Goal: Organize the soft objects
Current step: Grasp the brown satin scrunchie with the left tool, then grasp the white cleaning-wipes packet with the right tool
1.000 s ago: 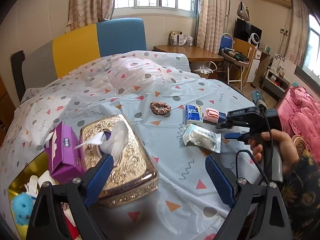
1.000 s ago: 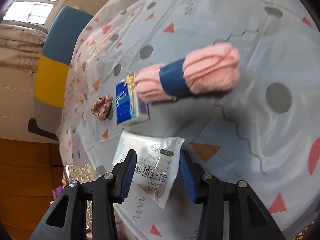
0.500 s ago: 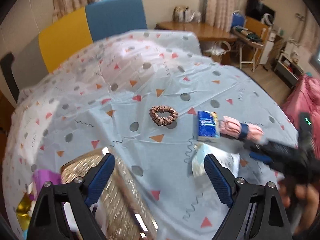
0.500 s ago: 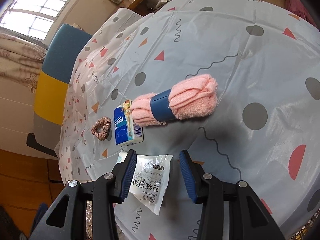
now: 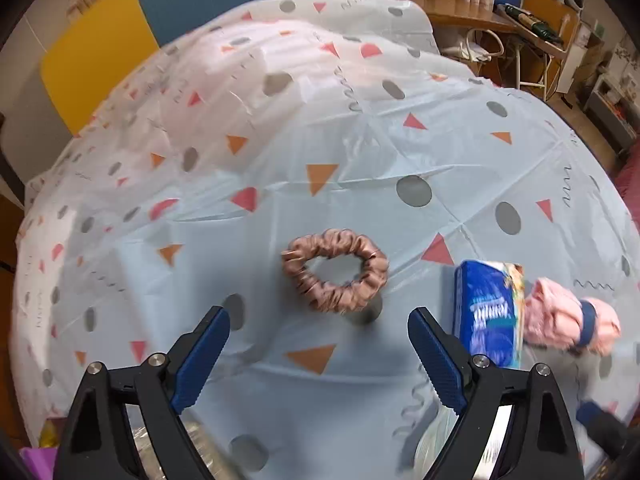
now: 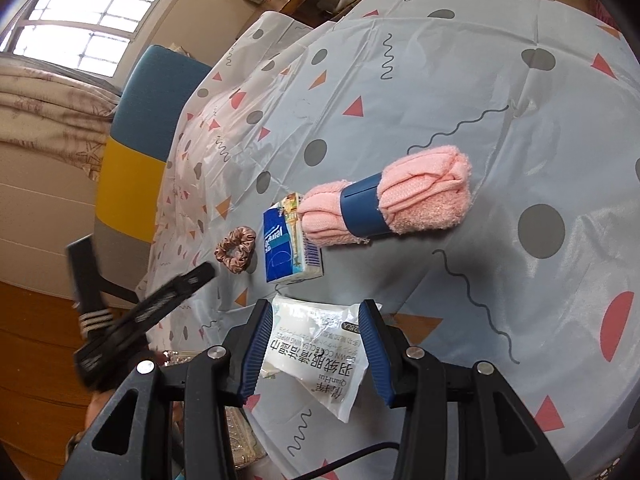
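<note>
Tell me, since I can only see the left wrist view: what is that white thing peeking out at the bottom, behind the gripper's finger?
Observer: It is a white plastic wipes packet with dark printed lettering, lying flat on the light blue patterned tablecloth.
Operator: Is anything holding it?
Observer: Not that I can see. The right gripper has its jaws on either side of the packet's far end, and the packet looks unsqueezed.
Operator: And the small blue pack, what is on the side I can't see?
Observer: The blue paper tissue pack has a barcode on the end that faces the right camera.
</note>
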{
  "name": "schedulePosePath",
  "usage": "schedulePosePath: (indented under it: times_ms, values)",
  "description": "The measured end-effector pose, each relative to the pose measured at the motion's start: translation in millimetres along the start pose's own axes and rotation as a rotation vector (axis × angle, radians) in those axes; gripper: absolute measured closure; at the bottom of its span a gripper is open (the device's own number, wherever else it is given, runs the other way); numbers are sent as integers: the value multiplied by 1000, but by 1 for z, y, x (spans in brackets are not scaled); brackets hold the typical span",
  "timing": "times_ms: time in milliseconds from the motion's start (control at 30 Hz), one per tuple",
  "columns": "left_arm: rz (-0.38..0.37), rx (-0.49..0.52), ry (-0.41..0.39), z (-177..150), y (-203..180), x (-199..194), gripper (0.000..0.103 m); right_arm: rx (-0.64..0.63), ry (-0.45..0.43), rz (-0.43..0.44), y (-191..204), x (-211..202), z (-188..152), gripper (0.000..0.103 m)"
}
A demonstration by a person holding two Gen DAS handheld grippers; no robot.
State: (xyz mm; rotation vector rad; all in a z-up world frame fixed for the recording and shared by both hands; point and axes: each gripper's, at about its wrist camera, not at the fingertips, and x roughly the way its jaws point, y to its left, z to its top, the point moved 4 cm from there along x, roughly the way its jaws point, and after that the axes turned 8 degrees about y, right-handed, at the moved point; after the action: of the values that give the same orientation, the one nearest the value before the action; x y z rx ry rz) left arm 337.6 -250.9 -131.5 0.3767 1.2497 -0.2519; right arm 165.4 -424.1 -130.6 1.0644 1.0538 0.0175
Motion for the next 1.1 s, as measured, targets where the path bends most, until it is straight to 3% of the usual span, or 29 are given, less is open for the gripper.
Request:
schedulePosePath:
  times_ms: [200, 333, 433, 533, 633, 767, 967, 1100]
  values:
    - [41, -13, 11, 21, 0, 31, 12, -5, 23, 41, 4, 3, -1, 57]
    - [-1, -24, 32, 23, -1, 40, 52, -6, 24, 42, 4, 5, -1, 57]
    - [-33, -28, 36, 17, -5, 36, 70, -7, 30, 42, 5, 6, -1, 57]
    - [-93, -81, 44, 3, -5, 27, 71, -10, 30, 35, 6, 7, -1, 57]
    - [-107, -55, 67, -19, -16, 19, 78, -4, 34, 31, 4, 8, -2, 57]
    - [-125, -20, 99, -56, -32, 14, 80, -3, 27, 32, 3, 6, -2, 57]
    - [-150, -26, 78, -103, -43, 1, 80, -17, 17, -3, 4, 5, -3, 57]
    - [-153, -33, 67, -125, -41, -6, 84, -100, 52, -60, 16, 13, -7, 57]
